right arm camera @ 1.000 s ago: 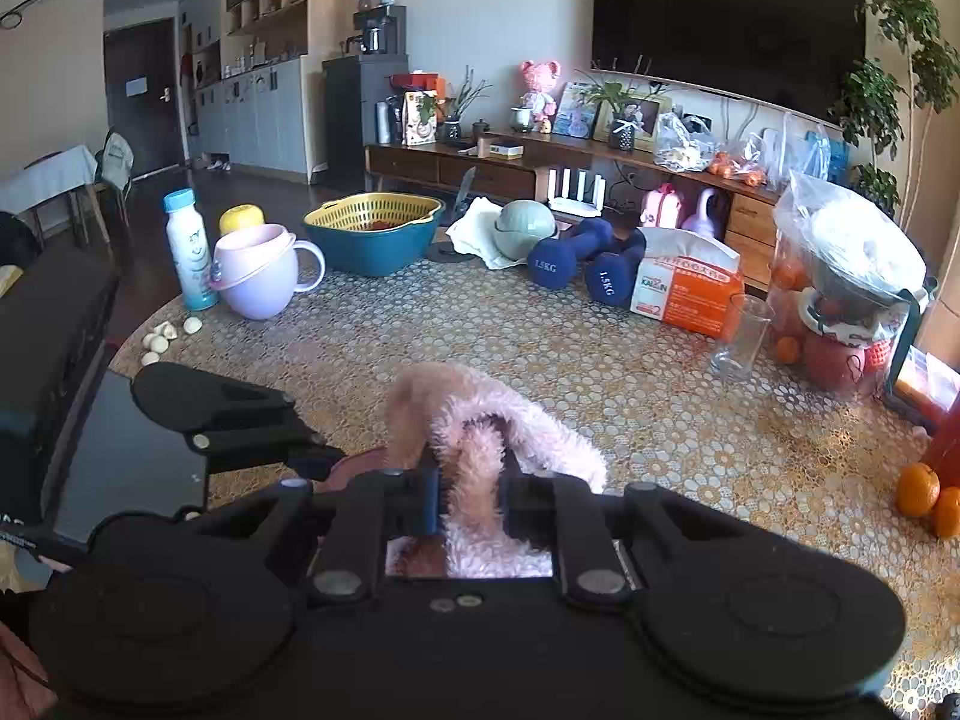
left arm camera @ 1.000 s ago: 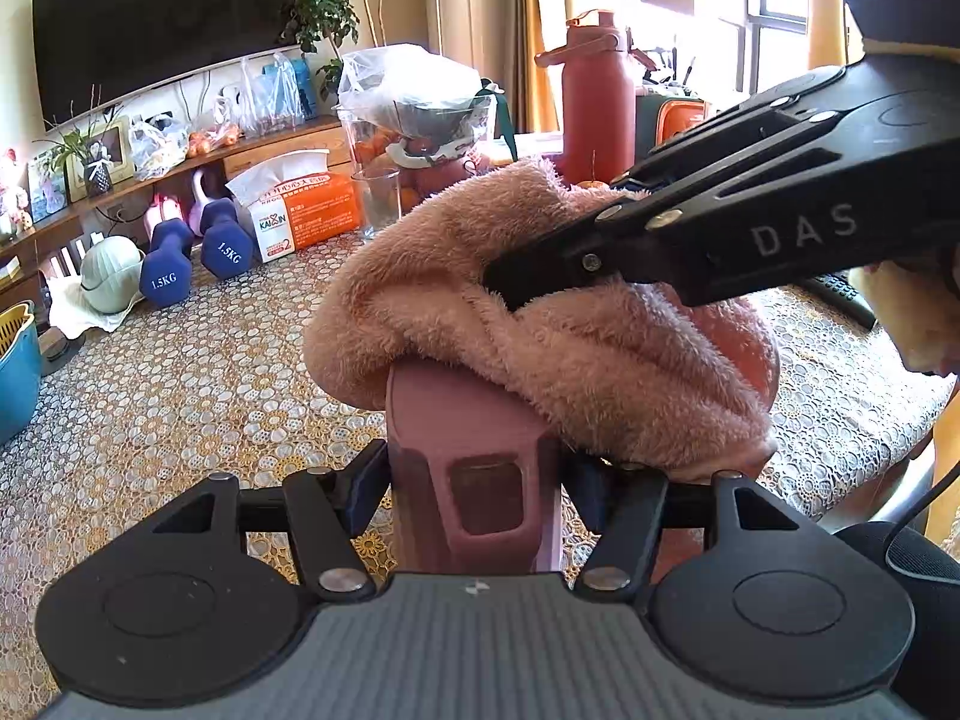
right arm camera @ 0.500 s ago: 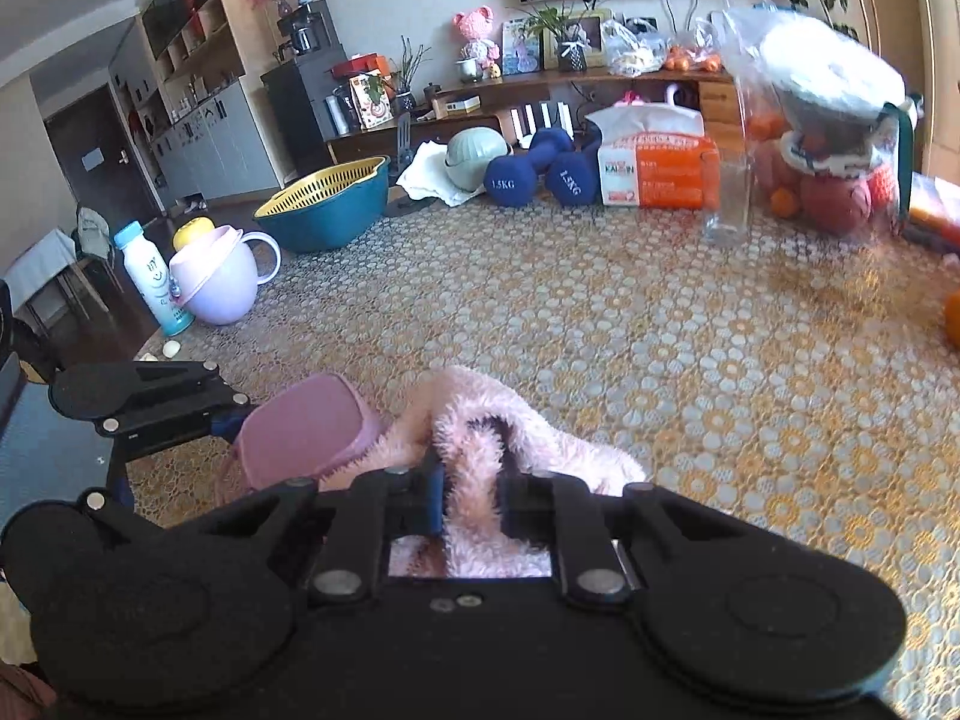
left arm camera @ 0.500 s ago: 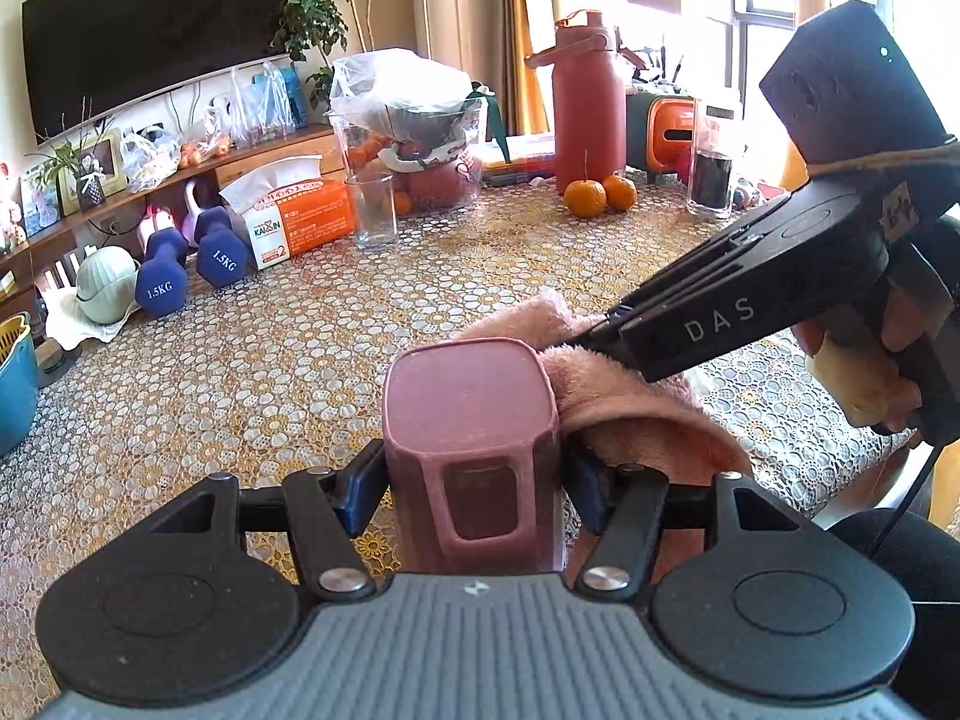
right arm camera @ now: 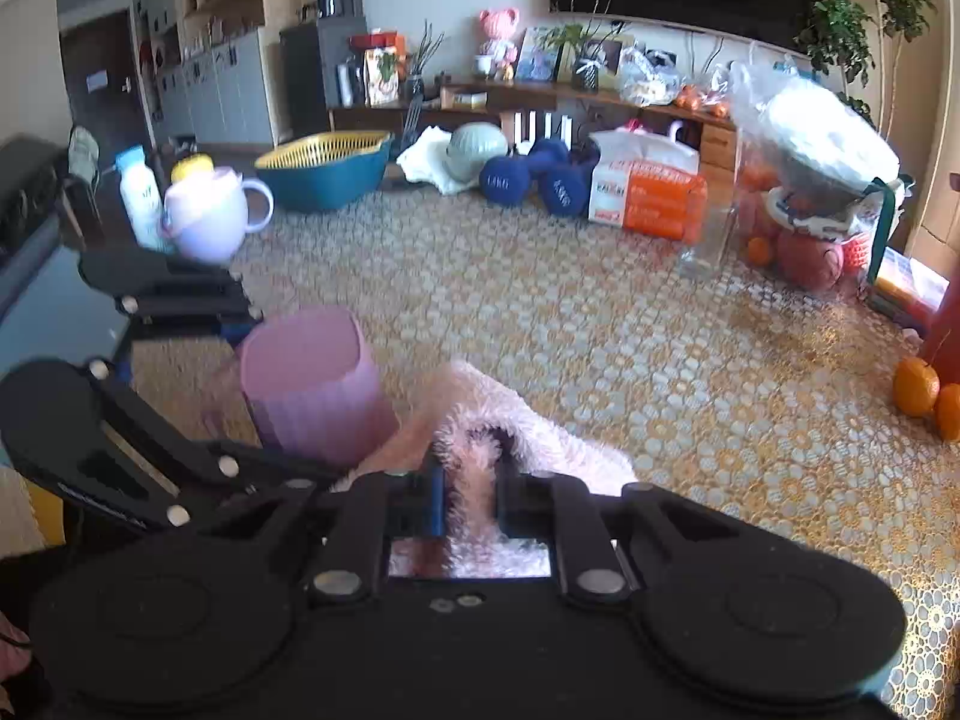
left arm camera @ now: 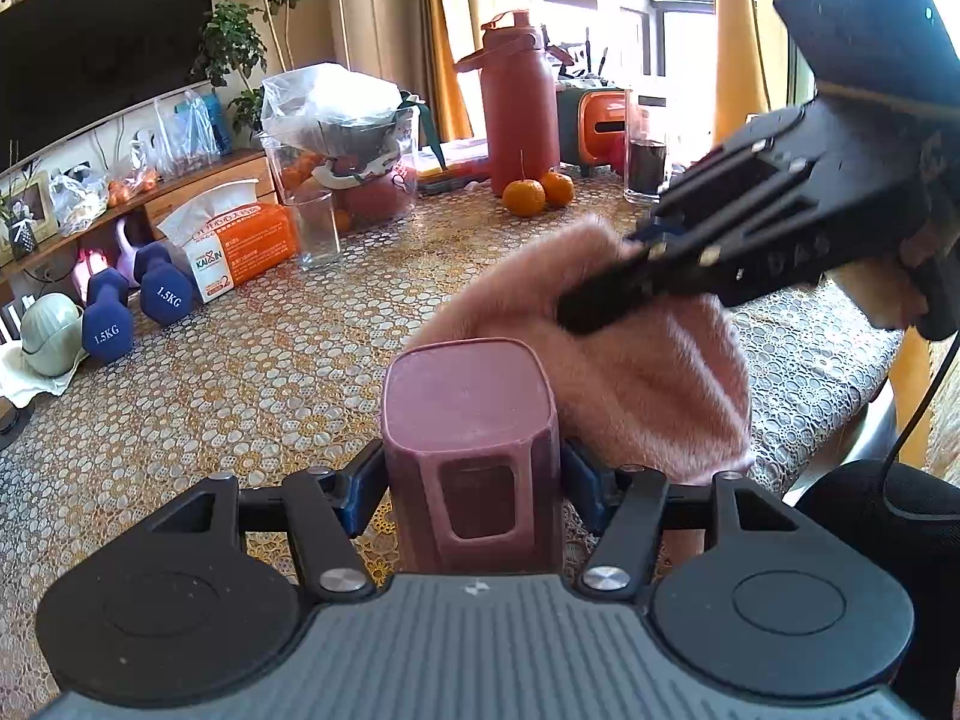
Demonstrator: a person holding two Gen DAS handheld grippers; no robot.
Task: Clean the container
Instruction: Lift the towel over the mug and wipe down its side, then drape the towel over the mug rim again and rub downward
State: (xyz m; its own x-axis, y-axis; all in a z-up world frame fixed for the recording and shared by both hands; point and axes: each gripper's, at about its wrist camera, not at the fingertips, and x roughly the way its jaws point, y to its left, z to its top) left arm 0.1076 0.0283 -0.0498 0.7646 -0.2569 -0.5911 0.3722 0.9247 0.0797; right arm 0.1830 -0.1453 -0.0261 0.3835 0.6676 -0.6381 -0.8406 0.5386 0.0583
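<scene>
Left fingers (left arm camera: 579,480) clamp the pink container (left arm camera: 471,438) by its sides, held above the table (left arm camera: 252,372). Right fingers (right arm camera: 435,492) pinch a fluffy pink cloth (left arm camera: 648,372), which hangs just right of the container, touching its upper edge.
</scene>
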